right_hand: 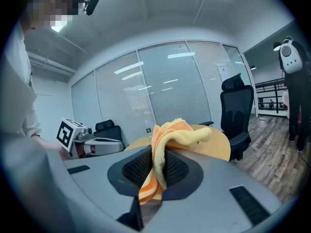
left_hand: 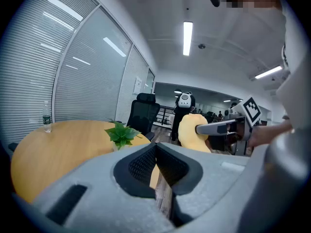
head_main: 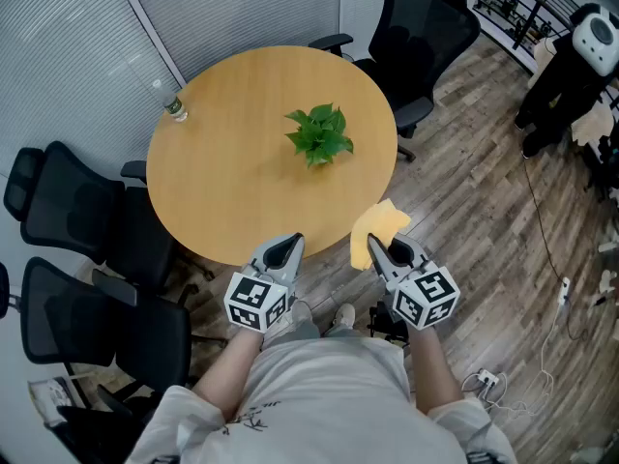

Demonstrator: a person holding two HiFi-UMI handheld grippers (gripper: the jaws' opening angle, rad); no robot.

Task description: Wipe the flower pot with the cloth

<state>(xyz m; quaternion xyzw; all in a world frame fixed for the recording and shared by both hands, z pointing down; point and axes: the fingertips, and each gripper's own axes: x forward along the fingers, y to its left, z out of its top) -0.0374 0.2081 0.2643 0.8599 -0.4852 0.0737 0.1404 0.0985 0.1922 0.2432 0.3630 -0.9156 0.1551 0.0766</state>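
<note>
A small potted green plant point(head_main: 320, 134) stands near the middle of the round wooden table point(head_main: 232, 182); its pot is mostly hidden under the leaves. My right gripper point(head_main: 379, 251) is shut on a yellow cloth point(head_main: 375, 230), held just off the table's near right edge. In the right gripper view the cloth point(right_hand: 163, 144) hangs pinched between the pads. My left gripper point(head_main: 286, 250) is shut and holds nothing, hovering over the table's near edge. From the left gripper view the plant point(left_hand: 122, 133) sits ahead on the left and the cloth point(left_hand: 192, 134) on the right.
A clear water bottle point(head_main: 170, 101) stands at the table's far left edge. Black office chairs point(head_main: 87, 222) ring the table on the left and another chair point(head_main: 423, 29) at the far right. Wood floor with cables point(head_main: 551, 249) lies to the right.
</note>
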